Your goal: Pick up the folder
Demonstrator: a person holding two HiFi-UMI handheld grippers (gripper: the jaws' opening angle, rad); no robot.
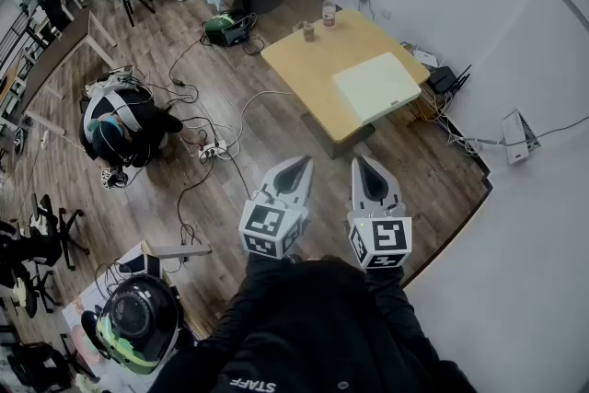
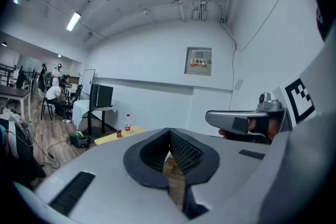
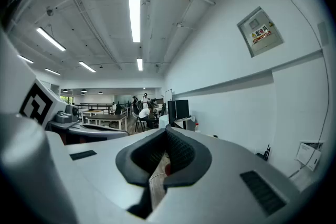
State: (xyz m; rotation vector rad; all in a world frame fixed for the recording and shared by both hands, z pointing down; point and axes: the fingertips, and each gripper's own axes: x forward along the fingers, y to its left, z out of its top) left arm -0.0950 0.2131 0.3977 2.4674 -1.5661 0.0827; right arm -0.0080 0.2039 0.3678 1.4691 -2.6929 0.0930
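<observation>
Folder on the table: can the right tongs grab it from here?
Probably not yet. The folder lies flat on the table, and the right tongs hang well short of it over the floor, shut. Nothing stands in between, so stepping closer and opening them should do.

The table (image 1: pixel 313 60) stands ahead of the fingertips of the left gripper (image 1: pixel 305 163) and right gripper (image 1: pixel 362 161). The folder (image 1: pixel 375 86) lies on its near right part, beyond the right fingers. Behind it, leftward, stand a bottle (image 1: pixel 329 9) and what may be a can (image 1: pixel 307 31). A power strip (image 1: pixel 213 150) lies left of the left fingers.
</observation>
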